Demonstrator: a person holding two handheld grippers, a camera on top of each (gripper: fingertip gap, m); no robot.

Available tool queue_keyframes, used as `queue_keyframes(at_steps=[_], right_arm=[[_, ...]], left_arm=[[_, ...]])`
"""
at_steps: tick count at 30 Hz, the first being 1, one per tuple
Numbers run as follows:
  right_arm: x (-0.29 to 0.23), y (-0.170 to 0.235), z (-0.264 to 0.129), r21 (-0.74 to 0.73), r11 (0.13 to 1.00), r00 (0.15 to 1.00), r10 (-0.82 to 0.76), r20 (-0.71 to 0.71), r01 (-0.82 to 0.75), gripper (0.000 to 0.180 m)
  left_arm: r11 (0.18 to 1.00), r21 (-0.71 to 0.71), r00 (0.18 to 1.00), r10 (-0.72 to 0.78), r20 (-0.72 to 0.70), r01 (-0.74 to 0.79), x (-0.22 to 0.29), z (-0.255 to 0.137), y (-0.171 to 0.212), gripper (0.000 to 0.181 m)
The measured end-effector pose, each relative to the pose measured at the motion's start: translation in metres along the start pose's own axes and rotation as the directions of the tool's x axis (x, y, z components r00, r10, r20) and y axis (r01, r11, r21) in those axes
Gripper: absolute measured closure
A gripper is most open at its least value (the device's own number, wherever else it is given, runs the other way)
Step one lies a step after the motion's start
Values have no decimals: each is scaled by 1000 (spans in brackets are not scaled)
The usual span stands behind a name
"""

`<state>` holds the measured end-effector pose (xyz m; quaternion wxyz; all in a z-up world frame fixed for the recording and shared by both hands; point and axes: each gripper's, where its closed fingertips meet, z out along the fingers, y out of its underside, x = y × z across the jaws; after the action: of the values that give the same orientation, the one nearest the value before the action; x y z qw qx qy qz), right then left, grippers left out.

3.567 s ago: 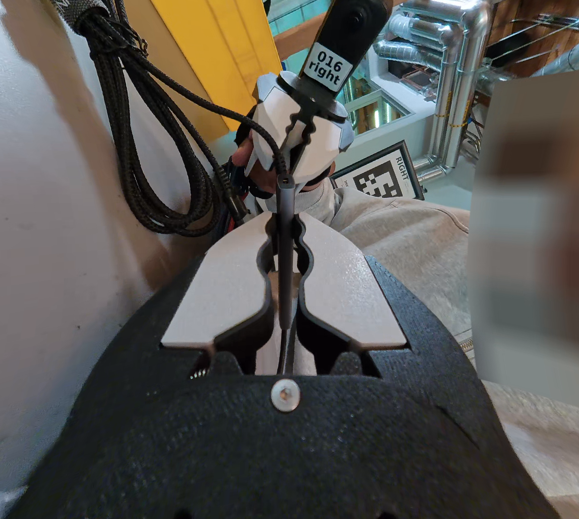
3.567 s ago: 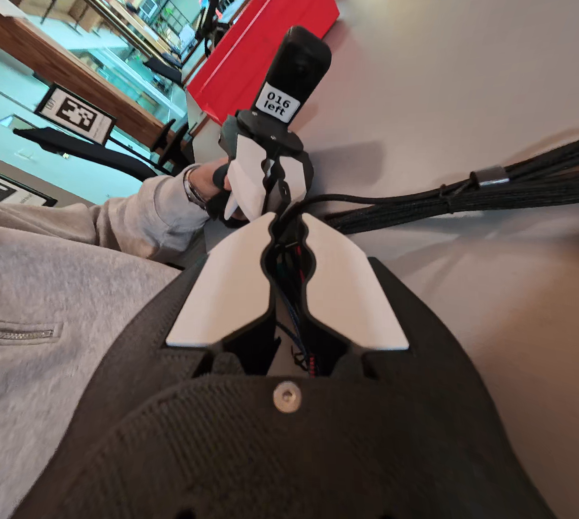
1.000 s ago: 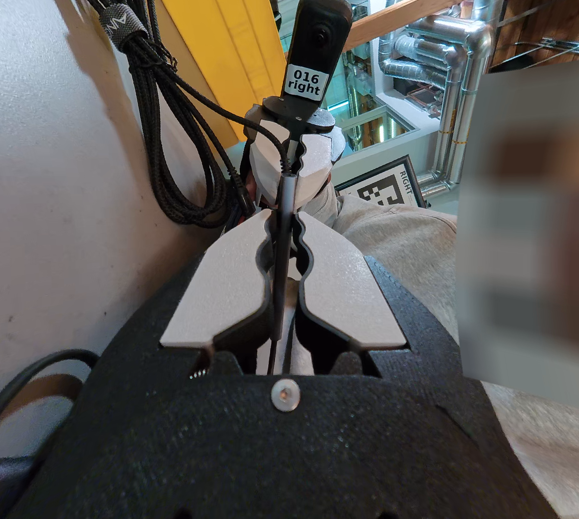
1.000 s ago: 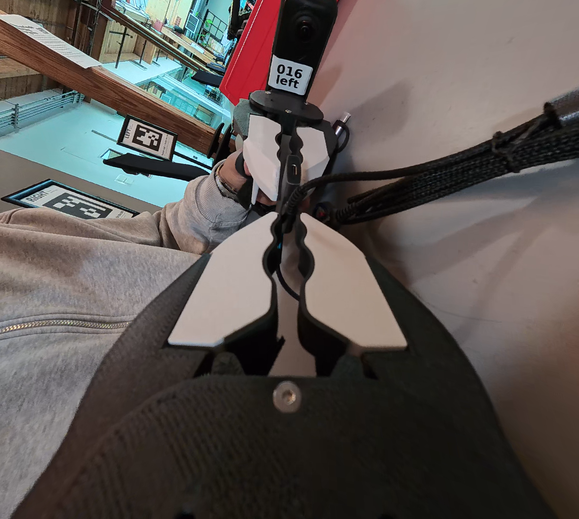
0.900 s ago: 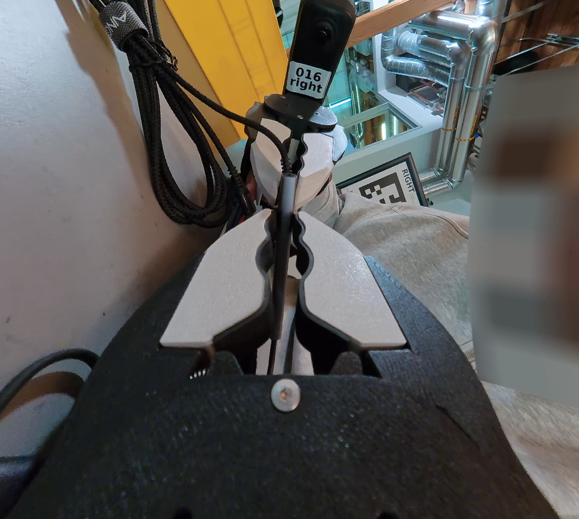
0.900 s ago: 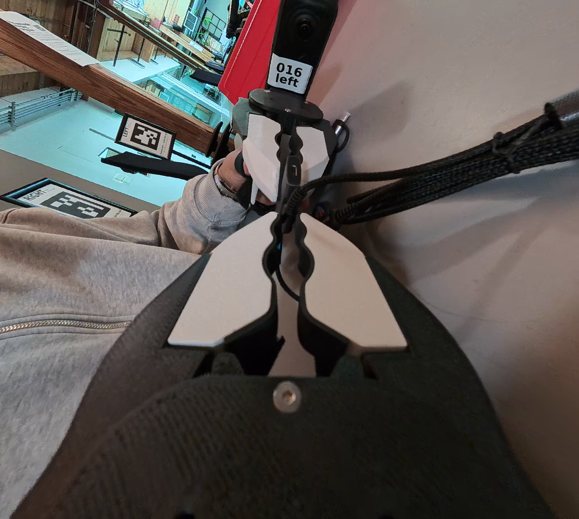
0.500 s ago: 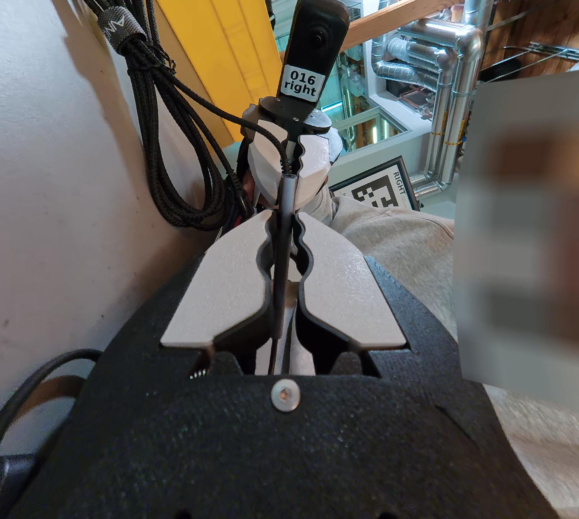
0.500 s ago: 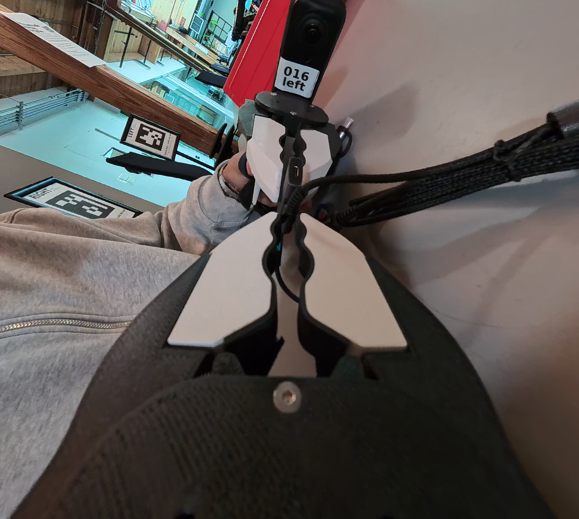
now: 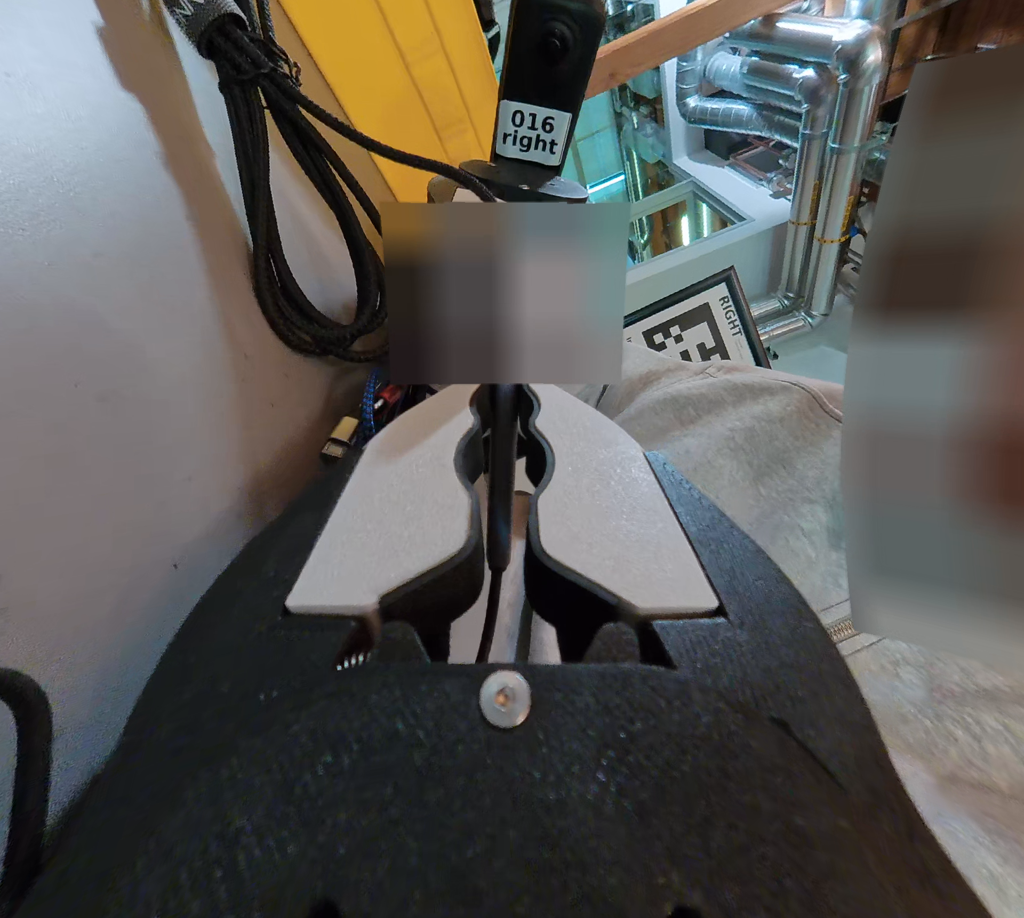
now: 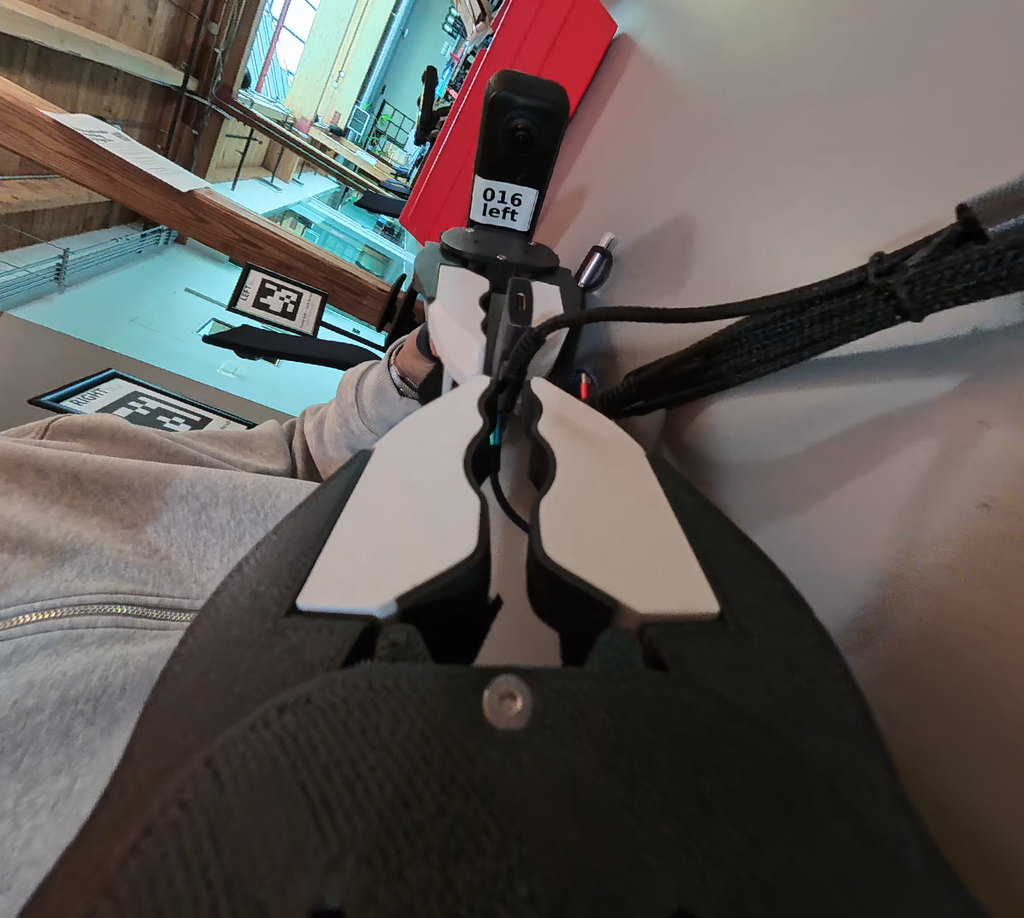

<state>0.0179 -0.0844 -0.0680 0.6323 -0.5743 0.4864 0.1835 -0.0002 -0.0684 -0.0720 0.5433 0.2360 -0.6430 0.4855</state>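
Observation:
My left gripper (image 9: 501, 393) is shut on a long dark grey cable plug (image 9: 501, 492) that runs out between its fingertips. In the right wrist view the left gripper (image 10: 498, 332) faces me with that plug (image 10: 512, 315) sticking out of it. My right gripper (image 10: 507, 384) is shut on the thin black cable (image 10: 504, 498) just behind the plug. The two grippers meet tip to tip. In the left wrist view only the right gripper's black camera (image 9: 546, 60) shows, and a blurred patch covers its fingers. The cable (image 10: 637, 312) runs on to a braided bundle.
A black braided cable bundle (image 9: 288, 204) with a grey strap (image 9: 202, 2) lies on the white table (image 9: 111, 337). It also shows in the right wrist view (image 10: 803, 337). Loose connectors (image 9: 341, 434) lie by the fingers. A yellow panel (image 9: 377, 22), a red panel (image 10: 515, 55) and a grey sleeve (image 10: 166, 503) are near. The grippers are tip to tip, or close to it.
Both grippers keep their hold and stay tip to tip. Both views have shifted slightly, and the opposite gripper's camera now stands more upright in each.

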Motion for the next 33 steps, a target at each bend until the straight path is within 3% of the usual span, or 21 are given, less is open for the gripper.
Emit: queue_keyframes(at_steps=[9, 14, 18, 26, 33], right_arm=[[-1, -4, -1, 34, 999, 1000, -28, -6, 28, 167], [-4, -31, -19, 229, 973, 999, 20, 34, -28, 159], [-14, -50, -37, 370, 929, 999, -45, 25, 32, 156], [-31, -33, -16, 233, 914, 943, -312, -118, 332, 158], [-63, -13, 15, 74, 757, 754, -626, -200, 649, 167]], left_arm=[[1000, 11, 1000, -17, -4, 17, 1, 1, -1, 172], [996, 77, 998, -47, -30, 49, 2, -4, -9, 172], [983, 164, 995, -67, -67, 77, 4, -15, -22, 172], [965, 257, 998, -47, -48, 58, 3, -27, -34, 172], [954, 297, 999, -52, -12, 53, -3, -29, -40, 172]])
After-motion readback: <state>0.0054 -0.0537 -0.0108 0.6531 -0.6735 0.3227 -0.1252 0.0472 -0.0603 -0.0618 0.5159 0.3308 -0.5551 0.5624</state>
